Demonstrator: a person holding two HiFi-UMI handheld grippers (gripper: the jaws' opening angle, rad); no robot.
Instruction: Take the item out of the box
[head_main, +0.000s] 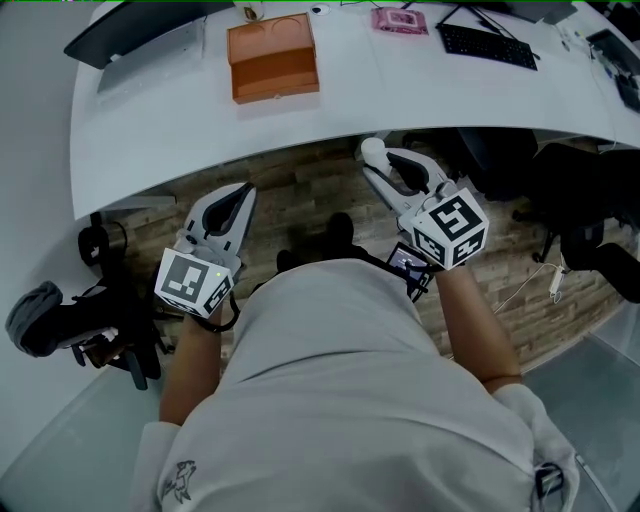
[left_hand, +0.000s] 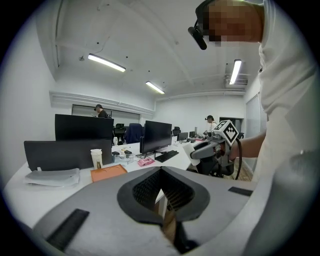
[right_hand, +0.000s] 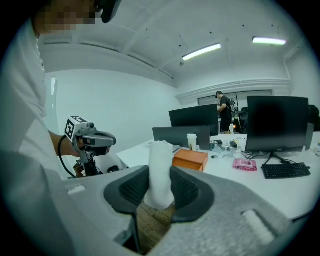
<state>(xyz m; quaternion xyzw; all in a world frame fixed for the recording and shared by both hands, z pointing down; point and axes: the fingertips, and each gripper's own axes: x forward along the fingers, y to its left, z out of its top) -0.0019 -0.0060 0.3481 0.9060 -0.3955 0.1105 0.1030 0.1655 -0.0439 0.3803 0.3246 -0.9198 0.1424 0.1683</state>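
While beside left gripper (head_main: 240, 196), right gripper (head_main: 384, 172) round roll (head_main: 371, 150).

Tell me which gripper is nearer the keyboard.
Right. The right gripper is short of the keyboard, slightly left; the left gripper is much farther left.

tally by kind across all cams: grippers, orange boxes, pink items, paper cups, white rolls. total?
grippers: 2 (left gripper, right gripper)
orange box: 1
pink item: 1
paper cup: 1
white roll: 1, clamped in the right gripper
total: 6
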